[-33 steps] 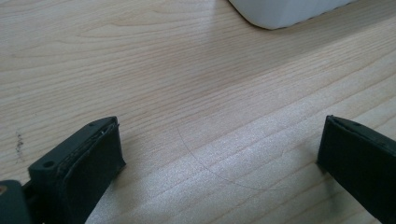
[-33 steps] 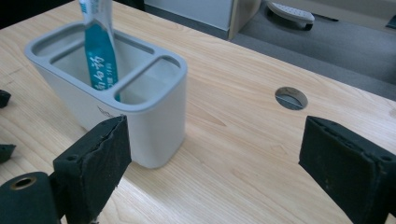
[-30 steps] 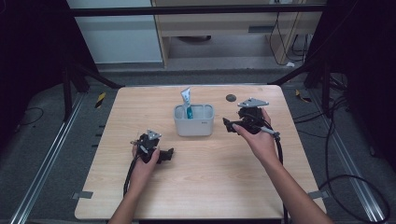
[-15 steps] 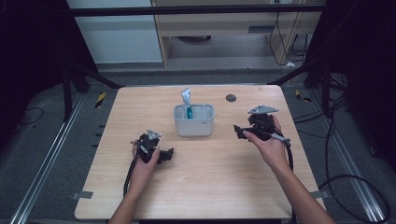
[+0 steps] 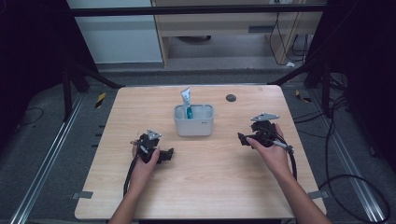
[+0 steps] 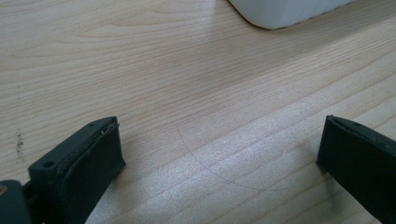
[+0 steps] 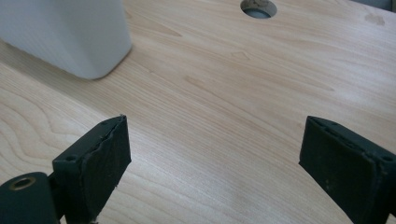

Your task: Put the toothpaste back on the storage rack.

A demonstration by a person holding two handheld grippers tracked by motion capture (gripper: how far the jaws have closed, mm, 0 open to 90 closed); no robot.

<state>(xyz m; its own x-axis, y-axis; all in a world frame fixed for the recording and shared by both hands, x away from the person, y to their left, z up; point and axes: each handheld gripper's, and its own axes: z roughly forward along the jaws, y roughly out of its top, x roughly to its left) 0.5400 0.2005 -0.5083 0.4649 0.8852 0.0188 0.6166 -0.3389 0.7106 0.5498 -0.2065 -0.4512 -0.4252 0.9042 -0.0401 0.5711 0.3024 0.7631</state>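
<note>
Standing in the white holder [image 5: 194,120] near the middle of the table [image 5: 205,186], the tube [image 5: 187,103] sits in the left compartment, cap down, leaning a bit with its flat end poking above the rim. Right compartment looks empty from the high view, can't be sure.

Change over the last second: the right gripper [image 5: 243,138] was up close beside the holder's right wall, now it's pulled back toward the person and out to the right, well apart from the holder, low over bare wood. In the right gripper view its jaws stand wide apart with nothing between them, holder corner [image 7: 70,37] at upper left, cable hole [image 7: 258,8] at top. That hole is the dark spot behind the holder in the high view [image 5: 230,98].

Left gripper [image 5: 167,155] hasn't budged, resting on the table front-left of the holder, jaws spread wide and empty too, in the left gripper view just wood grain between them and a bit of the holder [image 6: 285,11] at top.

My read: the tube is already placed, the right hand has let go and is retreating, so the put-in step looks finished. Both hands settling to rest, nothing held. Probably end of the run, or a pause before a next item, no other item on the table though.
</note>
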